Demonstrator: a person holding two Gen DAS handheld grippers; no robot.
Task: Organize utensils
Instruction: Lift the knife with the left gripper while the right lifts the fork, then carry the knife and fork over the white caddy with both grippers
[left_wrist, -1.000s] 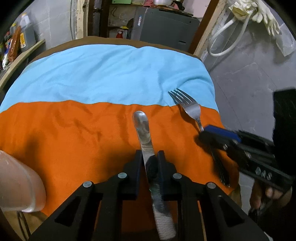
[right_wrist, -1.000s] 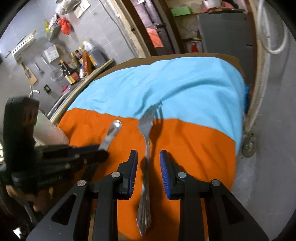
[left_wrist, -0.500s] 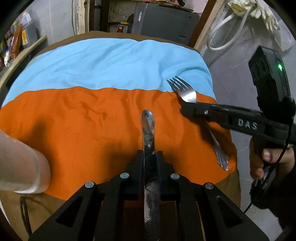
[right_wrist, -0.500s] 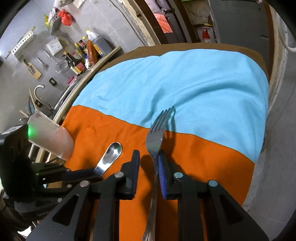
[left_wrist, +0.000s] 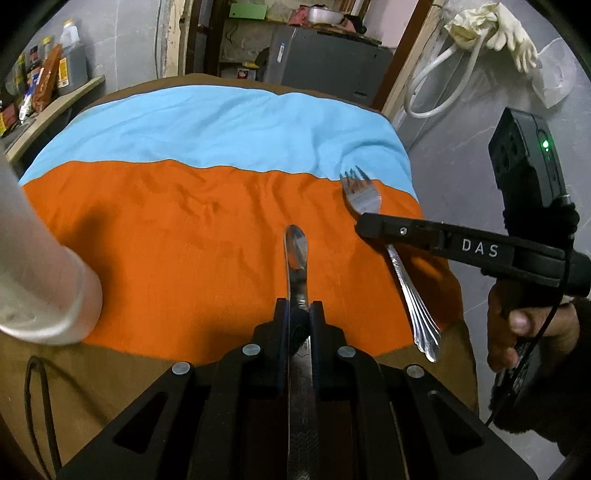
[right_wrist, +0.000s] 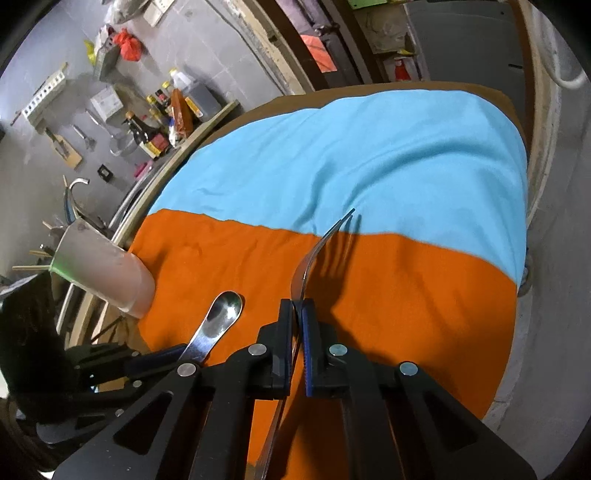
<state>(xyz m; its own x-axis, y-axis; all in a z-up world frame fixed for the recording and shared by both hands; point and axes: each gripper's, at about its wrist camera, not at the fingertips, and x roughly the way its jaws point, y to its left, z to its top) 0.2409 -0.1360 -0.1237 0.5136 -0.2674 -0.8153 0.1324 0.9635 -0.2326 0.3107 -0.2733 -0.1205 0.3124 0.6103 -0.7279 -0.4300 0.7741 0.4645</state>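
My left gripper (left_wrist: 297, 314) has its jaws closing tight on the handle of a steel spoon (left_wrist: 295, 247), which stands on edge over the orange cloth (left_wrist: 166, 240). The right wrist view shows the spoon (right_wrist: 225, 310) bowl-up, sticking out of the left gripper (right_wrist: 173, 356). My right gripper (right_wrist: 298, 310) has its jaws closing onto the neck of a steel fork (right_wrist: 317, 247). The fork is turned edge-on with its tines raised above their shadow. In the left wrist view the fork (left_wrist: 362, 195) passes through the right gripper (left_wrist: 365, 225).
A pale translucent cup (left_wrist: 48, 288) stands at the cloth's near left corner, also seen as the cup (right_wrist: 99, 266) left of the spoon. Light blue cloth (left_wrist: 221, 125) covers the far half of the table. Bottles (right_wrist: 155, 133) line a shelf at the left. The table ends just right of the fork.
Both pairs of jaws have come together on their utensils. The spoon has turned onto its edge and drawn back toward the near edge. The fork has rolled edge-on and its tines have lifted.
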